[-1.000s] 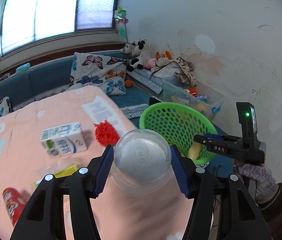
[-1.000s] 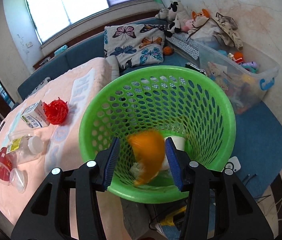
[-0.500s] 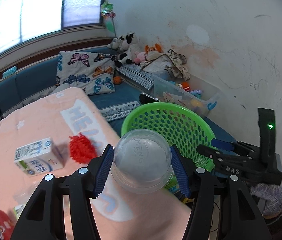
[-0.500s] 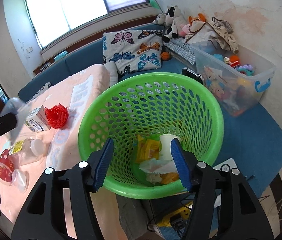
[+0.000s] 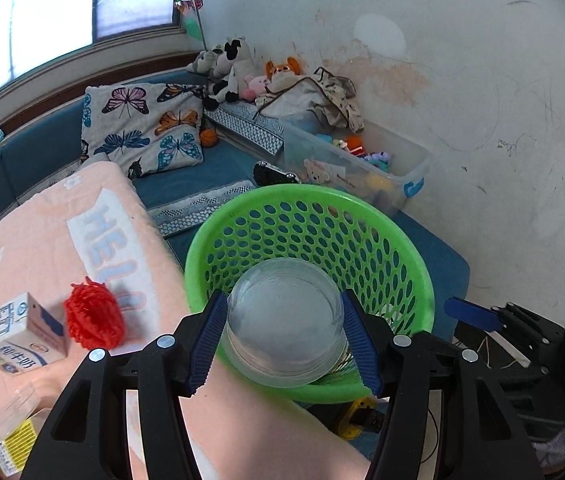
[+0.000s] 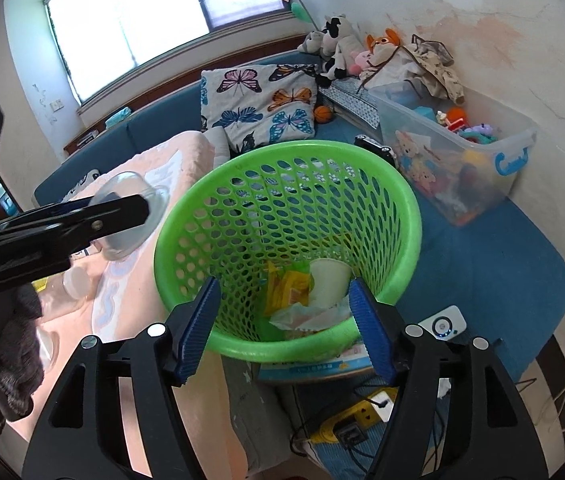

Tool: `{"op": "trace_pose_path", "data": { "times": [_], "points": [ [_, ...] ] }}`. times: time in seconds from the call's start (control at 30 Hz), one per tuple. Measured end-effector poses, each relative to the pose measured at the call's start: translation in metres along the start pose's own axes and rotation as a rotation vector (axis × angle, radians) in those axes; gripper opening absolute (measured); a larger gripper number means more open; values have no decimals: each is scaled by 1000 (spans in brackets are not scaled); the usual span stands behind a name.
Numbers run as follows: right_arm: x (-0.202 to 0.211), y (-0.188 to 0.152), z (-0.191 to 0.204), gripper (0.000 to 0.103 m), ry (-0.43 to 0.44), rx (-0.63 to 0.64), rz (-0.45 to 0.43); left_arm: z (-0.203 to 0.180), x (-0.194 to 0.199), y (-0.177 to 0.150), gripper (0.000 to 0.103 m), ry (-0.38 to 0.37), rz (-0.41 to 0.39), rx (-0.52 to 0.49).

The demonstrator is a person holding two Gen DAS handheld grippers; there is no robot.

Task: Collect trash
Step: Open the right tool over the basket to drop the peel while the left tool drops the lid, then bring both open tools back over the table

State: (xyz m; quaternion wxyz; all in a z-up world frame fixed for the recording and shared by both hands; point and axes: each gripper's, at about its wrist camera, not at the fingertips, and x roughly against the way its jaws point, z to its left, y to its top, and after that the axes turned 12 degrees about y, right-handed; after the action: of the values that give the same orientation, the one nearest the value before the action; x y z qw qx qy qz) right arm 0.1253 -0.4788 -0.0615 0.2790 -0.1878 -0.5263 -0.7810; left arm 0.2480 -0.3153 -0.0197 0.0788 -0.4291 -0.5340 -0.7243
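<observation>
So the left tongs (image 5: 284, 342) have swung over from above the peach-blanket table (image 5: 42, 248) and are now clamped on the clear round plastic cup (image 5: 284, 320) right over the near rim of the green perforated plastic basket (image 5: 414, 264). A second ago the cup was well short of the basket, so the drop looks about ready, I'd say. Meanwhile the right tongs (image 6: 284, 322) have let go of the orange wrapper: they're spread wide and empty just above the basket's near rim, and the wrapper now sits in the basket bottom beside a white paper cup (image 6: 328, 280). Left tongs point forward and slightly down, cup held sideways. Still left of the basket: a small milk carton (image 5: 18, 334) and a red mesh ball (image 5: 92, 318).
</observation>
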Motion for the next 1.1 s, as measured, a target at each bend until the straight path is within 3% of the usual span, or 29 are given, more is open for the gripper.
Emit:
{"op": "trace_pose_path", "data": {
  "times": [0.23, 0.47, 0.73, 1.1],
  "points": [
    [1, -9, -6, 67, 0, -29, 4, -8, -20, 8, 60, -12, 29, 4],
    [3, -10, -5, 67, 4, -27, 7, -8, -13, 6, 66, -18, 8, 12],
    [7, -12, 23, 69, 44, 23, 2, 23, 31, -10, 66, 30, -47, 68],
    [2, -21, 91, 77, 162, 125, 26, 84, 100, -53, 66, 161, -96, 162]
  ]
}}
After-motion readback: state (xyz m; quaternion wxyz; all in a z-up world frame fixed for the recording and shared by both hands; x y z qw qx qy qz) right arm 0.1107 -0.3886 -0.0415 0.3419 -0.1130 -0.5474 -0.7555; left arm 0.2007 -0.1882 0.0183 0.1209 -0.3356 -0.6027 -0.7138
